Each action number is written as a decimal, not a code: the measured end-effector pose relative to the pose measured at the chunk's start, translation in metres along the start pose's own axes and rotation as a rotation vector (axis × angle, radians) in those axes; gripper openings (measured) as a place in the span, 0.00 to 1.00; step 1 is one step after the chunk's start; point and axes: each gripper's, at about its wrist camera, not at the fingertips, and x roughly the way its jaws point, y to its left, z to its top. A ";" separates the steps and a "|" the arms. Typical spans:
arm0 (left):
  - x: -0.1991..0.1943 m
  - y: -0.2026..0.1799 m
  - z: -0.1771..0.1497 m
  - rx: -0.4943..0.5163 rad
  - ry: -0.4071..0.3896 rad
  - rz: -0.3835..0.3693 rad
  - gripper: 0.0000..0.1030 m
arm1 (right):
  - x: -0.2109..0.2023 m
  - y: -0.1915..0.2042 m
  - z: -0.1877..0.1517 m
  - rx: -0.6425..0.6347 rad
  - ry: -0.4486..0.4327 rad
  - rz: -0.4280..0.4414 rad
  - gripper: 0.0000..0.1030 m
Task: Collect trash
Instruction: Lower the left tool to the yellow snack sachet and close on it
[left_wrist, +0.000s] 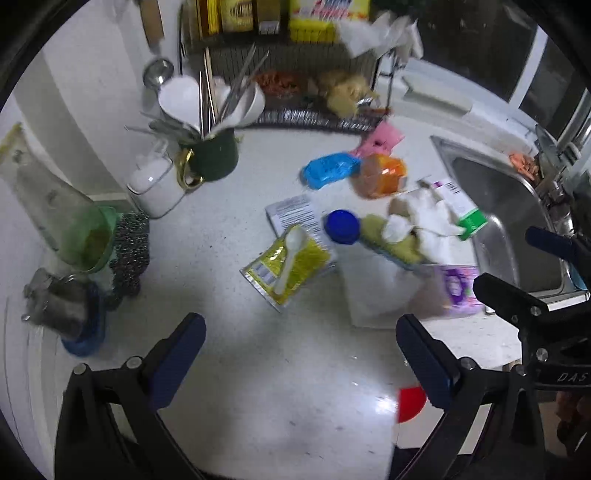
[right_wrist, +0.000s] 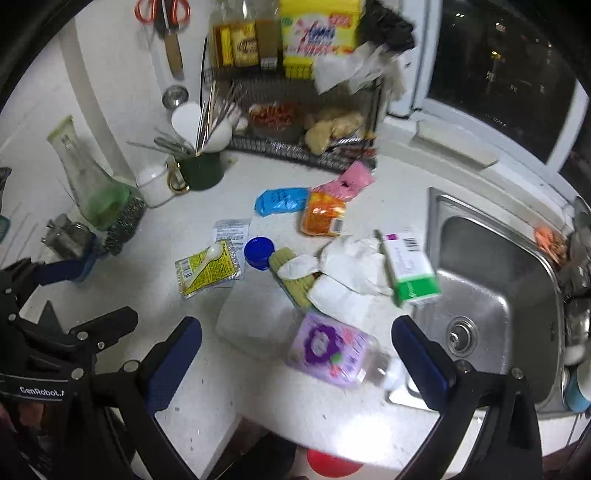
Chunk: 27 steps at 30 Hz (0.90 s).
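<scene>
Both claws spread wide, holding nothing: left gripper (left_wrist: 301, 354), right gripper (right_wrist: 297, 354). Litter sits mid-counter, left of the steel sink (right_wrist: 491, 306). Nearest your right gripper: clear plastic bottle with purple label (right_wrist: 332, 349), lying on its side. Probably light, slick, likely to roll; take it across the body. The yellow foil sachet (right_wrist: 210, 271) under the white plastic spoon (right_wrist: 205, 264) looks flimsy; pinch an edge.

Each hand-held gripper, left (left_wrist: 301, 354) and right (right_wrist: 297, 356), is a black frame with 2 angled fingers (left_wrist: 177, 354) faced in dark blue pads, fixed by round silver screws. White lettering reads "GenRobot" on the left one, "DAS" on the right.
</scene>
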 end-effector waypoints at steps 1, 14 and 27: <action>0.010 0.008 0.004 0.003 0.019 -0.005 1.00 | 0.009 0.004 0.006 -0.005 0.014 0.000 1.00; 0.075 0.074 0.019 0.036 0.146 -0.032 0.96 | 0.102 0.051 0.049 -0.011 0.197 0.143 0.91; 0.115 0.116 0.008 -0.060 0.198 -0.061 0.96 | 0.163 0.089 0.057 -0.054 0.343 0.188 0.63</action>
